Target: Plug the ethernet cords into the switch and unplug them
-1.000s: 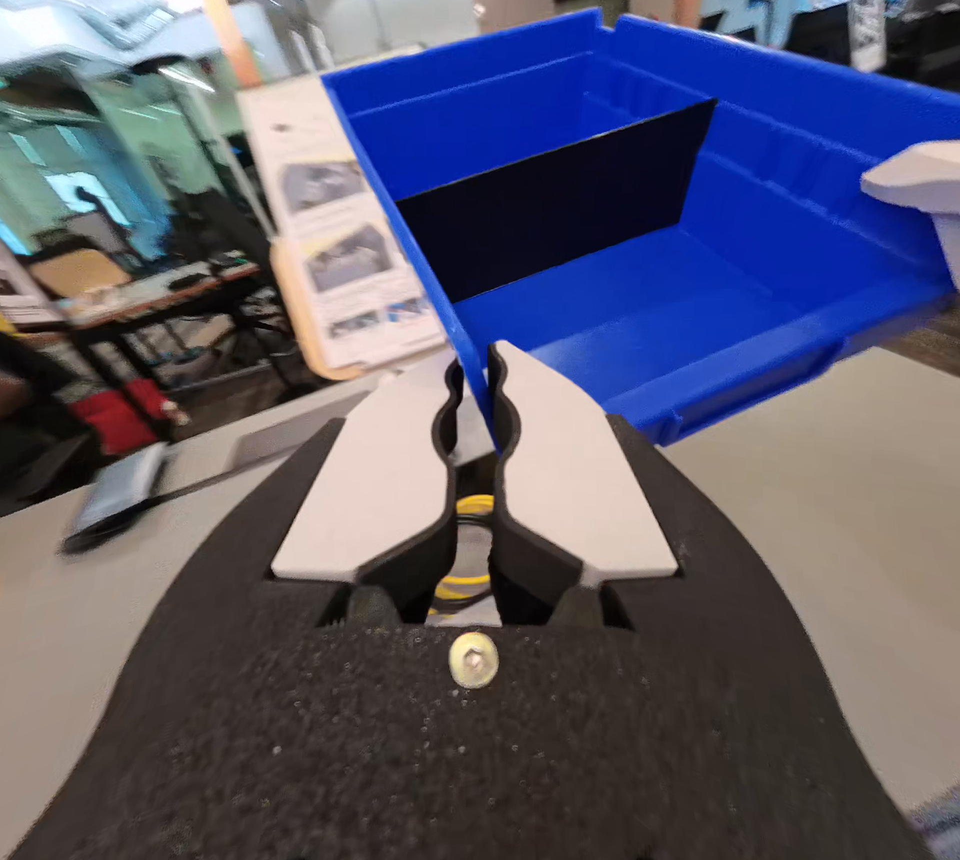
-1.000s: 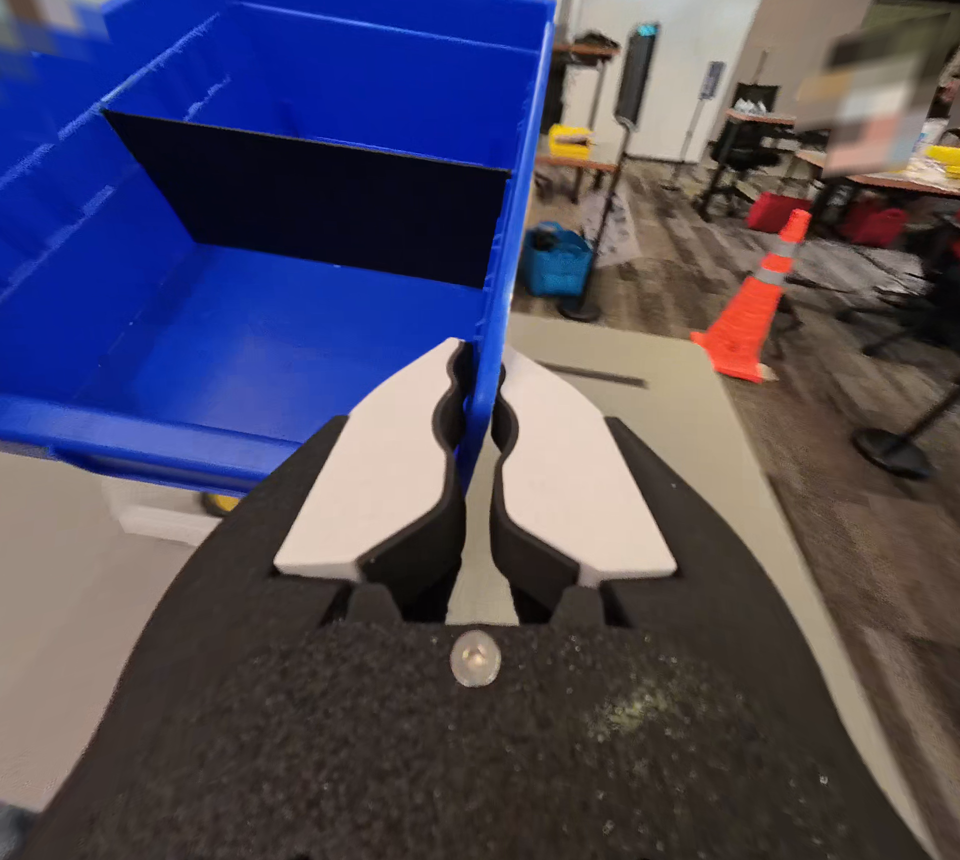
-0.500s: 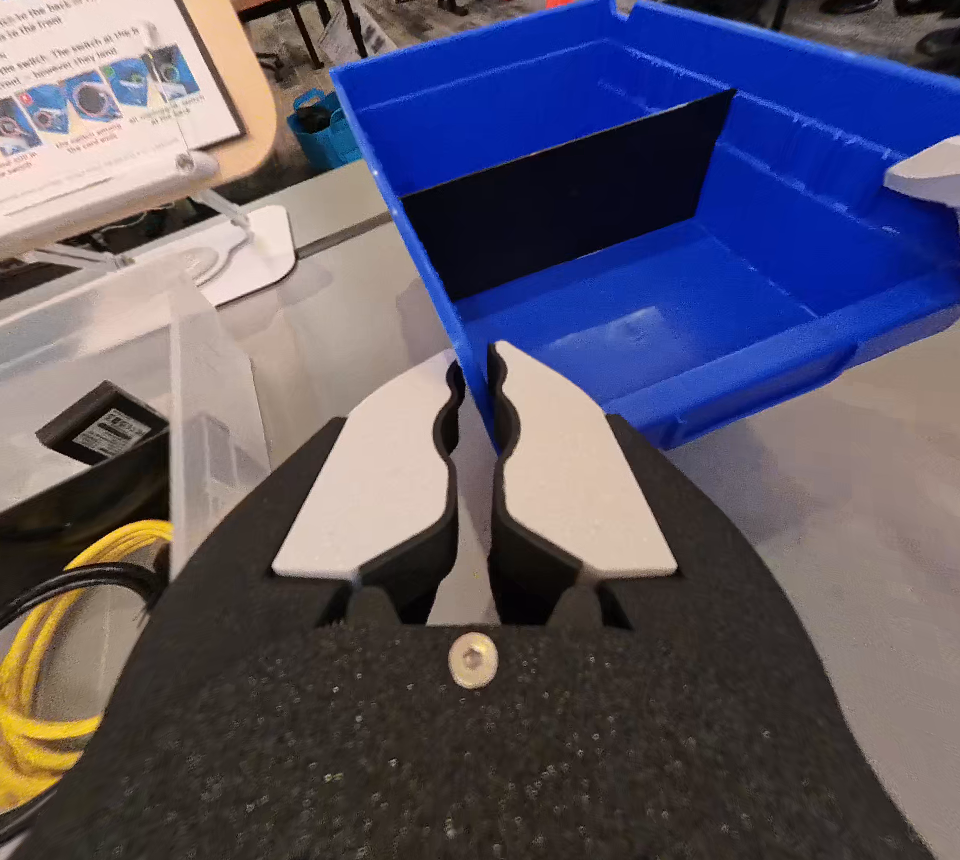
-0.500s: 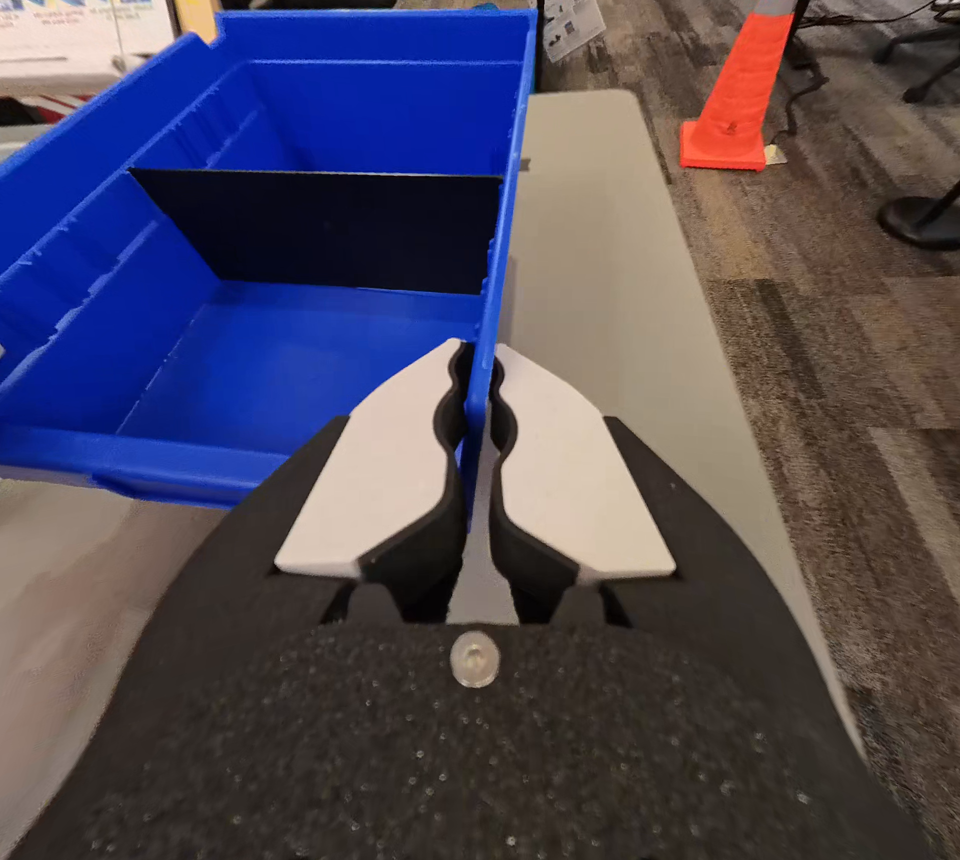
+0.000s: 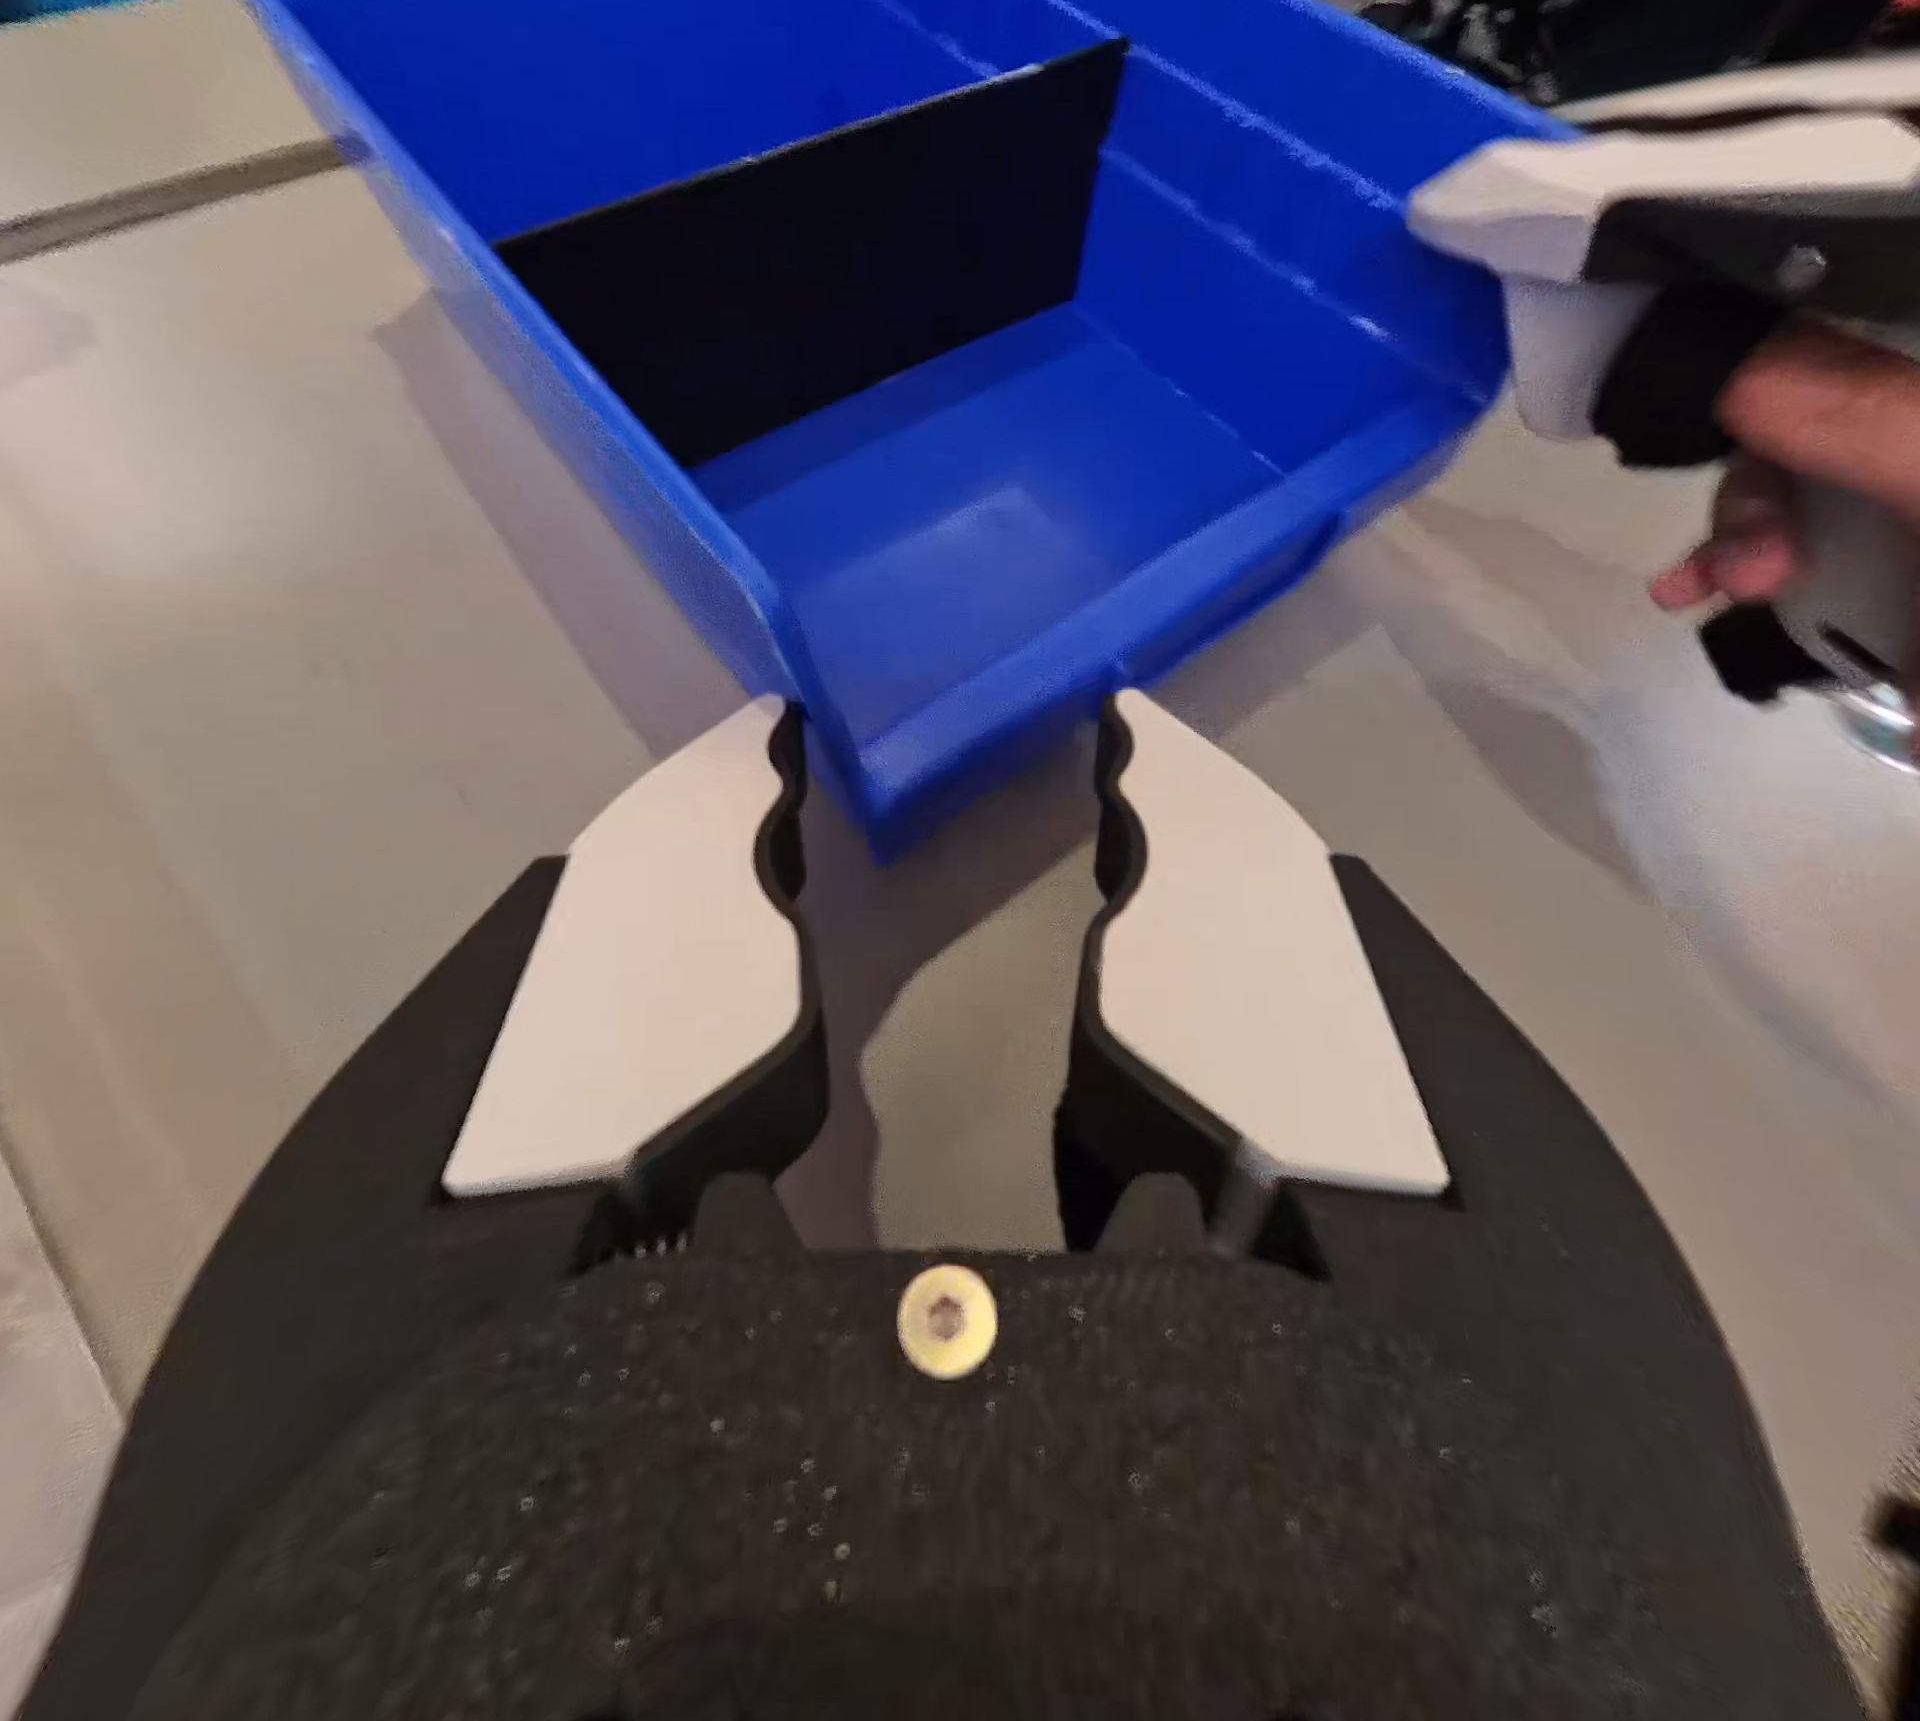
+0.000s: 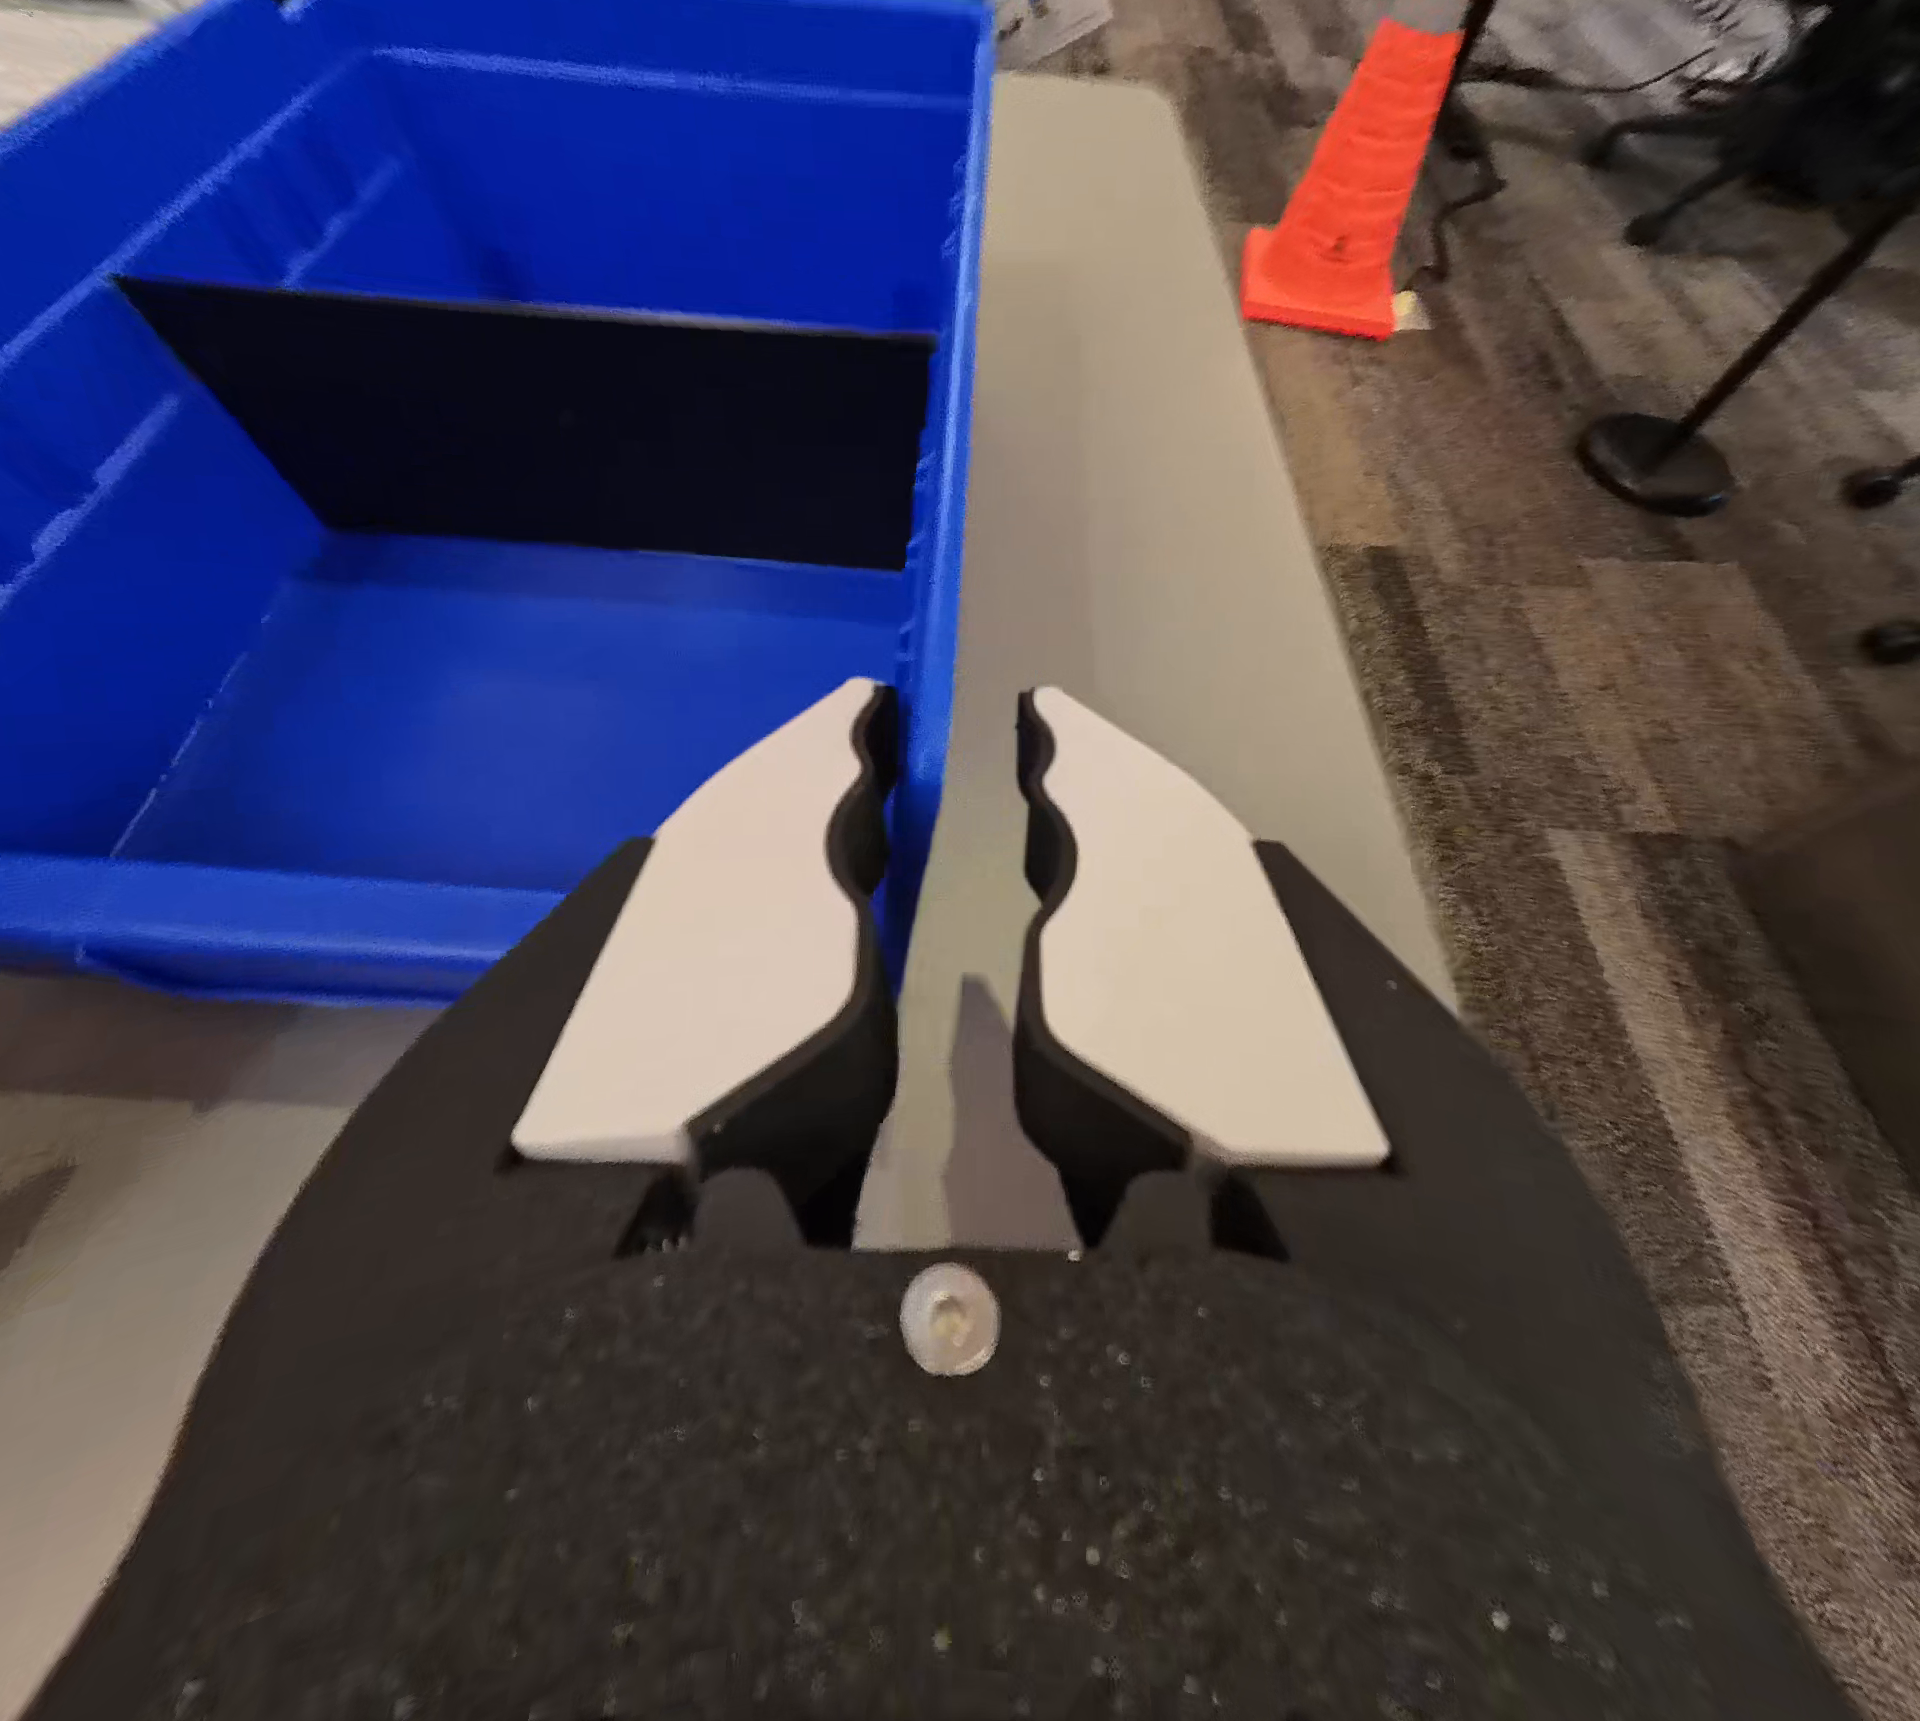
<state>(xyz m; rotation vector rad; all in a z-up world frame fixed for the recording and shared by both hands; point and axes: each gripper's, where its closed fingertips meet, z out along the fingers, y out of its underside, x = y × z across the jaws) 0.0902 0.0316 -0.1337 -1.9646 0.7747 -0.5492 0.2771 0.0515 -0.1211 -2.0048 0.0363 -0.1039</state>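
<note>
A blue bin [image 5: 623, 40] with a black divider [image 5: 810, 300] stands on the grey table [image 5: 260, 632]. Both of its compartments look empty. My left gripper [image 5: 951, 715] is open, and the bin's near corner lies between its fingers without being pressed. My right gripper [image 6: 956, 695] is open too. The bin's [image 6: 623, 196] right wall stands between its pads, close to the left pad and well apart from the right one. The right gripper [image 5: 1475, 206] also shows in the left wrist view at the bin's right rim, held by a hand [image 5: 1818, 435]. No cords or switch are in view.
The table's [image 6: 1122, 424] right edge runs just right of the bin, with carpeted floor beyond. An orange cone [image 6: 1382, 144] and a round stand base [image 6: 1652, 456] are on the floor. Chairs stand farther back.
Both grippers were shut on the bin's side walls and carried it. Now both have opened and let the walls go, and the bin sits on the table.
</note>
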